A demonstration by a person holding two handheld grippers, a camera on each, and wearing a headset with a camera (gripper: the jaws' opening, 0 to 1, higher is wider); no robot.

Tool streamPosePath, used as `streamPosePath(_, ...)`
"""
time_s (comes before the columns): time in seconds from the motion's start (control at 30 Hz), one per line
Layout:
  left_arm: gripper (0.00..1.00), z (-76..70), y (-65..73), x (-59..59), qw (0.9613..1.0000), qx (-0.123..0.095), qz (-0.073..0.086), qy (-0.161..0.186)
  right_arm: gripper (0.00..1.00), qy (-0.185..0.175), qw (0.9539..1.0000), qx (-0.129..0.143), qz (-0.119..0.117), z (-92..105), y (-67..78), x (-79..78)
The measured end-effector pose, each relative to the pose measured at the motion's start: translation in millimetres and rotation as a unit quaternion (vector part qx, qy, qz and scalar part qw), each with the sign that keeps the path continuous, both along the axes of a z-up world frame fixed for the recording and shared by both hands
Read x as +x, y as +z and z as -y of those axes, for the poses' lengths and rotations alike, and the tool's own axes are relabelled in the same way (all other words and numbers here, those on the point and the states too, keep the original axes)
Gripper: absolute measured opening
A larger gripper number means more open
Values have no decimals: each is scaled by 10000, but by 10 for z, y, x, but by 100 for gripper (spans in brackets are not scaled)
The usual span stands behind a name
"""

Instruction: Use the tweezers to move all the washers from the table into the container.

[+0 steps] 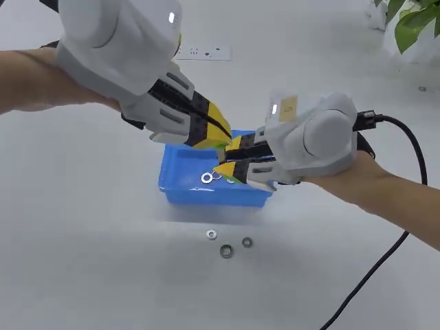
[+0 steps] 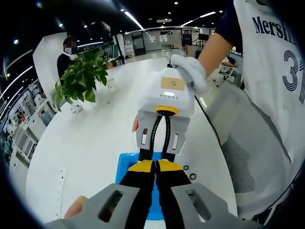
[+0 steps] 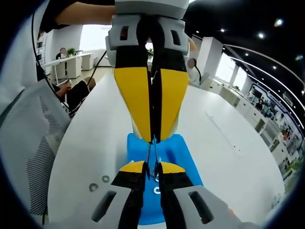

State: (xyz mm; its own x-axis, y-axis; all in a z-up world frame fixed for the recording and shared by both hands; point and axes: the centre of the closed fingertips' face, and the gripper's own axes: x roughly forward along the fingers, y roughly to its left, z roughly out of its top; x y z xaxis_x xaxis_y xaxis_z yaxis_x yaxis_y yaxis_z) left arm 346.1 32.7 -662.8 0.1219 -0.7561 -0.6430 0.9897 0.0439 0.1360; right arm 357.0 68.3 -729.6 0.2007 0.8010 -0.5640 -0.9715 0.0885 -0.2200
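Holding tweezers over the blue container
Left gripper and right gripper clamp them; tip load unclear. Washers beyond tips: light, slippery; pinch the rim.

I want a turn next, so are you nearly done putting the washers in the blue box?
Partly. Some washers already lie in the blue container. The left gripper and right gripper both pinch the tweezers above it; I cannot tell if they carry a washer. Three loose washers are left on the table.
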Motion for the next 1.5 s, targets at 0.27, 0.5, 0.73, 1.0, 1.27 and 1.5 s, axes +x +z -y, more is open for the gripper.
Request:
streamPosePath(0.27, 5, -13, 124, -176, 10000, -19, 93, 18, 11, 66, 9999, 2, 106, -9, 112, -161)
streamPosePath(0.5, 5, 2, 128, -354, 9999, -72, 84, 51, 11, 176, 9997, -57, 163, 6, 122, -338)
streamPosePath(0.73, 5, 63, 159, -546, 9999, -70, 114, 13, 11, 224, 9996, -94, 172, 22, 124, -482)
streamPosePath(1.0, 5, 57, 120, -733, 9999, -110, 44, 10, 11, 213, 9997, -43, 77, 23, 75, -651)
streamPosePath(1.27, 5, 59, -16, -865, 9998, -143, -139, 38, 11, 265, 9996, -80, -107, 31, -77, -821)
streamPosePath(1.5, 5, 93, -143, -935, 9994, -229, -255, 94, 11, 232, 9993, -132, -274, 81, -210, -919)
